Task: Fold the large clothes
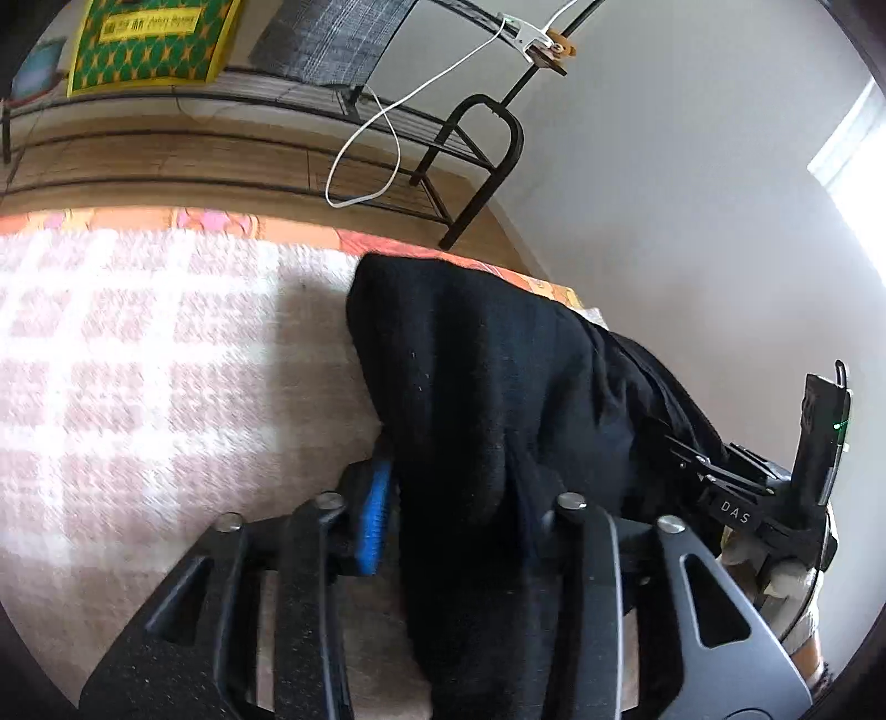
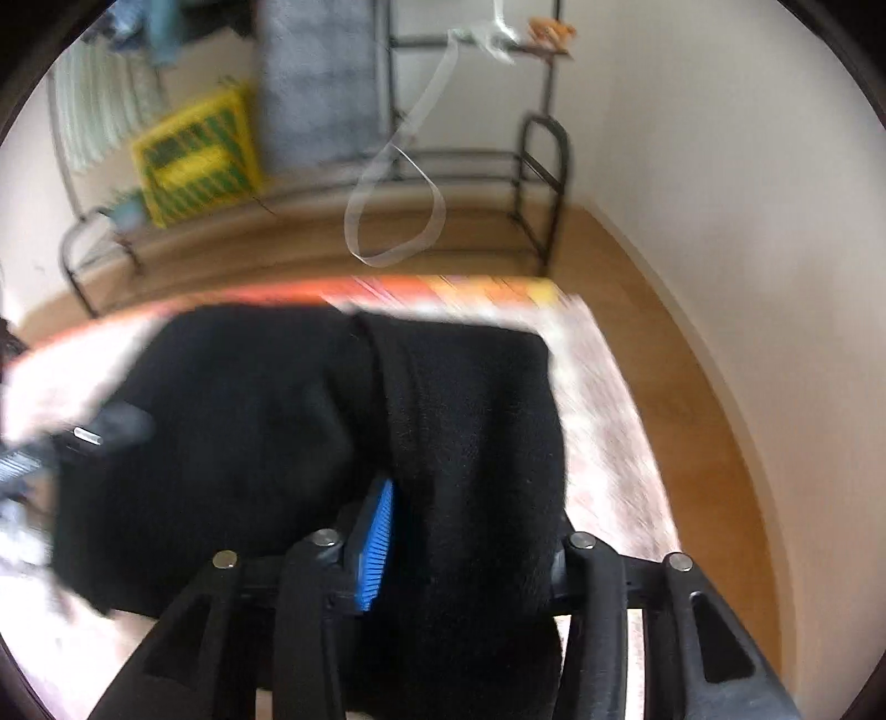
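Note:
A black garment lies bunched on the pink-and-white checked blanket near its far right corner. In the left wrist view my left gripper has the garment's near edge between its jaws. The blue pad stands bare beside the cloth, which drapes over the other finger. My right gripper shows at the garment's right side. In the blurred right wrist view my right gripper straddles a fold of the garment the same way, its blue pad uncovered. My left gripper is a blur at the left.
An orange patterned sheet edge borders the blanket. Beyond it is wooden floor and a black metal rack holding a yellow-green box and grey cloth. A white cable loop hangs from it. White wall lies on the right.

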